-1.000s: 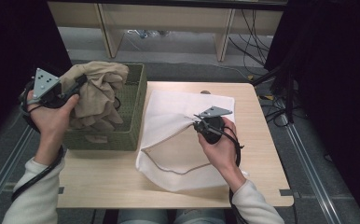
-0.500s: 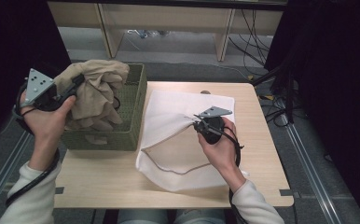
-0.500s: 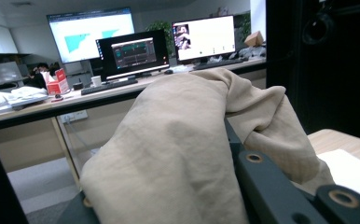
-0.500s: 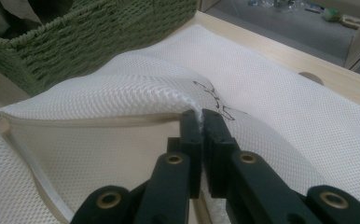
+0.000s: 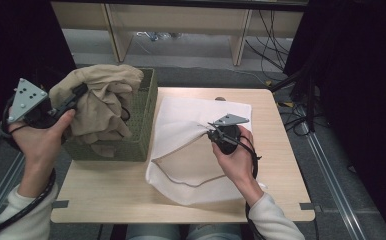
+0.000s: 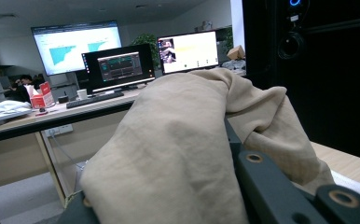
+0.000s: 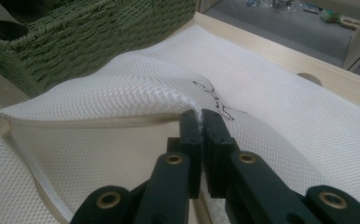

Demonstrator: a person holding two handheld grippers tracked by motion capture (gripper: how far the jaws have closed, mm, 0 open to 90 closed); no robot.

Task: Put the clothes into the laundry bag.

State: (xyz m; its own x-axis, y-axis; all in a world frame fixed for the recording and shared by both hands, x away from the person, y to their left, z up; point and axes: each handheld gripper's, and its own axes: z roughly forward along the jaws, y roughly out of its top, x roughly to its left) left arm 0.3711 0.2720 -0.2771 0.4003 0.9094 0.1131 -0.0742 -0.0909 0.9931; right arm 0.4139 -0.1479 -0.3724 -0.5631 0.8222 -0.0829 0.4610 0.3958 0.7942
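A beige cloth bulges up out of a green woven basket at the table's left. My left gripper is shut on that cloth, which drapes over its jaws in the left gripper view as a beige cloth. A white mesh bag lies flat on the table beside the basket. My right gripper is shut on the bag's upper edge and lifts it, so the zip opening gapes. In the right gripper view the jaws pinch the white mesh bag at my right gripper.
The wooden table has bare room right of the bag and along its front edge. The green basket stands just beyond the bag's mouth. Desks with monitors lie beyond the table.
My left gripper has pulled the beige cloth a little up and to the left, away from the basket. The right gripper keeps the bag's edge lifted in the same place.
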